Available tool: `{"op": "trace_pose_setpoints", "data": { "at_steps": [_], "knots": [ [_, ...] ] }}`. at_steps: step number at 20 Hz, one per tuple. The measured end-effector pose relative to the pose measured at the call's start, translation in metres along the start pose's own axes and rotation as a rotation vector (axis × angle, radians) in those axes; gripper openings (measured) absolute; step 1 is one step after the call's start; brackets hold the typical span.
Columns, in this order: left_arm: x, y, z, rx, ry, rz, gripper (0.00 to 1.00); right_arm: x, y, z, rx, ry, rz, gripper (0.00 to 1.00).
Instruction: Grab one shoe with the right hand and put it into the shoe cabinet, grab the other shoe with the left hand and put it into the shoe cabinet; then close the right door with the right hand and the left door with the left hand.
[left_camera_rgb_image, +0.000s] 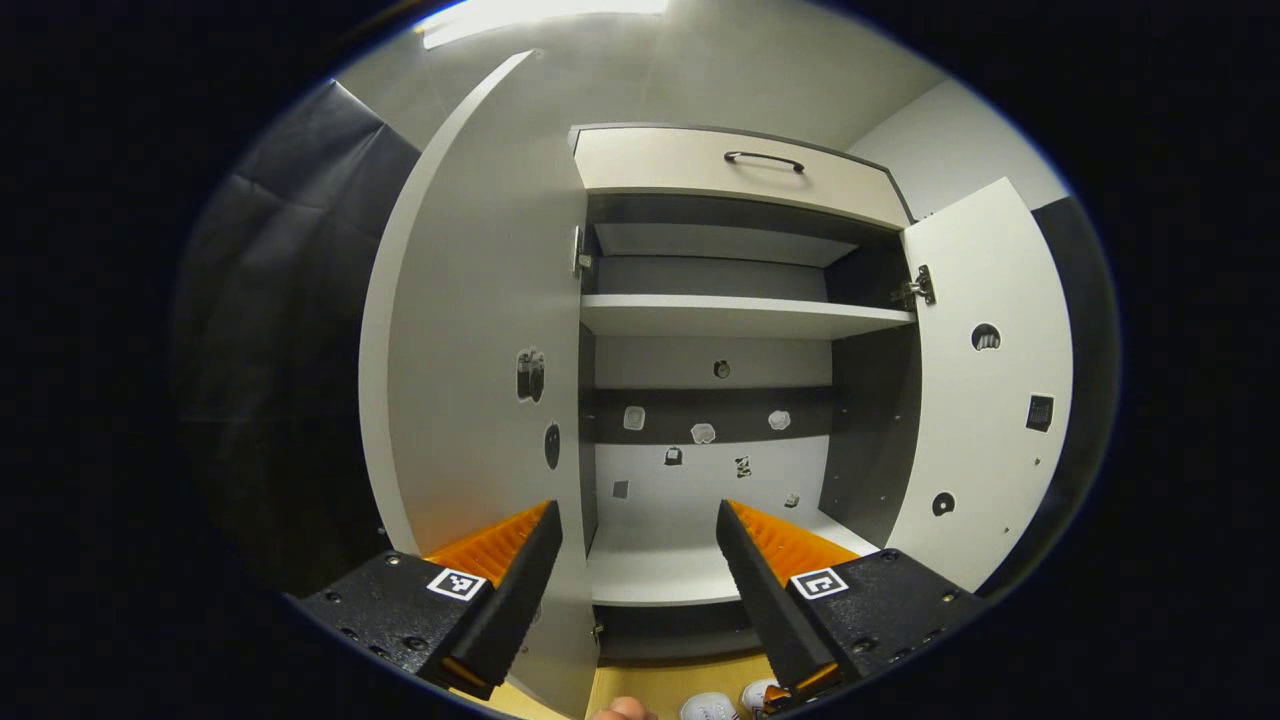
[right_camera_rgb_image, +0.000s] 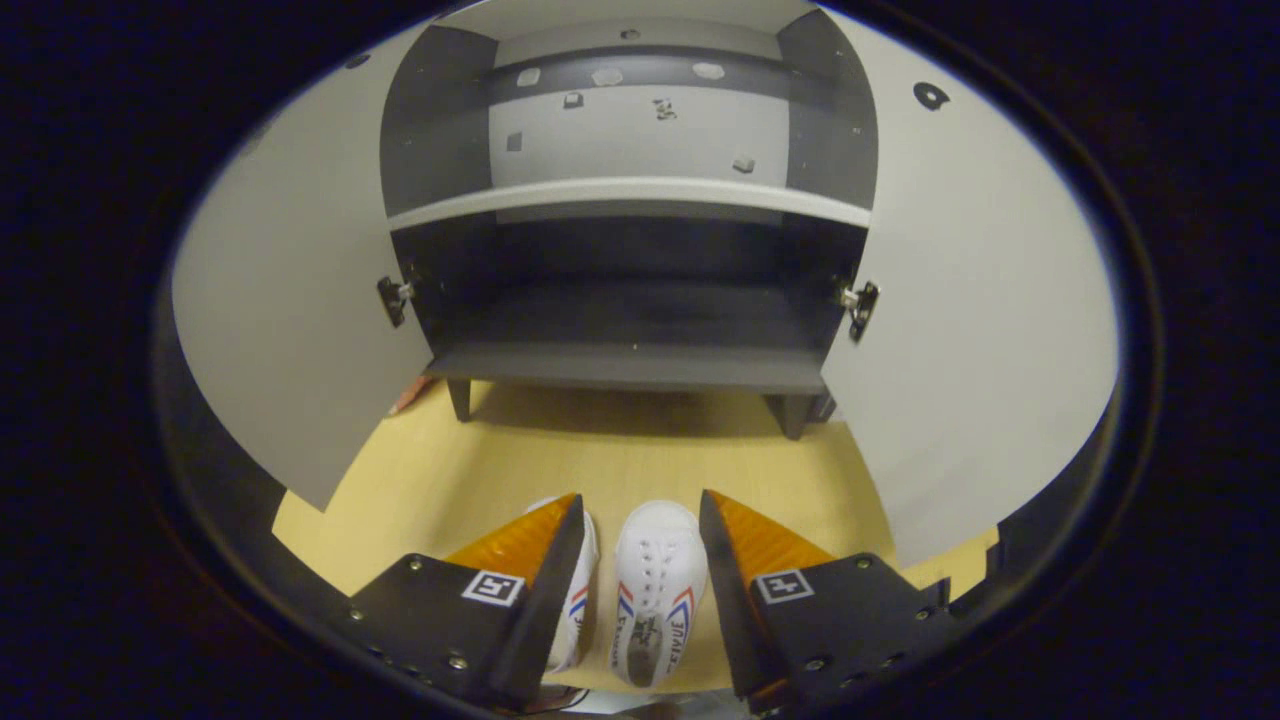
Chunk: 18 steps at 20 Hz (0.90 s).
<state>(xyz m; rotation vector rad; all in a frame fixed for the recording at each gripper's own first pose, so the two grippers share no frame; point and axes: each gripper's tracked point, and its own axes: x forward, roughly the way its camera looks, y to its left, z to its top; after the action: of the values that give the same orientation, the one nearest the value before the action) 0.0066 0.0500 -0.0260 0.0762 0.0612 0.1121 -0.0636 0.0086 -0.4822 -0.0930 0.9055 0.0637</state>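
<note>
Two white shoes with red and blue side stripes stand side by side on the yellow floor. In the right gripper view, the right shoe (right_camera_rgb_image: 655, 590) lies between the fingers of my right gripper (right_camera_rgb_image: 640, 515), which is open and above it. The left shoe (right_camera_rgb_image: 578, 590) is partly hidden behind the left finger. The shoe cabinet (right_camera_rgb_image: 630, 365) stands ahead with both doors open. In the left gripper view, my left gripper (left_camera_rgb_image: 640, 515) is open, held high, facing the cabinet's shelves (left_camera_rgb_image: 740, 316). The shoe tips (left_camera_rgb_image: 712, 707) peek in at the bottom edge.
The left door (left_camera_rgb_image: 480, 330) swings out close to my left gripper's left finger. The right door (left_camera_rgb_image: 985, 380) stands open too. A closed drawer with a dark handle (left_camera_rgb_image: 765, 160) tops the cabinet. The cabinet's dark bottom shelf (right_camera_rgb_image: 640, 330) sits just above the floor.
</note>
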Motion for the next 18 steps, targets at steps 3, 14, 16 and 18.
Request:
{"op": "trace_pose_setpoints", "data": {
  "at_steps": [3,14,16,18],
  "knots": [
    [0.001,0.0,-0.002,-0.001,0.008,-0.001,0.95,0.014,0.004,-0.043,-0.002,0.1,0.01,0.7],
    [0.002,-0.001,-0.005,0.017,0.01,-0.004,0.95,0.039,0.02,-0.121,0.069,0.31,0.042,0.7],
    [0.003,-0.001,-0.005,0.02,0.01,-0.006,0.95,0.041,0.02,-0.124,0.09,0.32,0.045,0.71],
    [0.003,-0.001,-0.006,0.025,0.011,-0.004,0.94,0.043,0.02,-0.127,0.11,0.329,0.052,0.7]
  ]
}}
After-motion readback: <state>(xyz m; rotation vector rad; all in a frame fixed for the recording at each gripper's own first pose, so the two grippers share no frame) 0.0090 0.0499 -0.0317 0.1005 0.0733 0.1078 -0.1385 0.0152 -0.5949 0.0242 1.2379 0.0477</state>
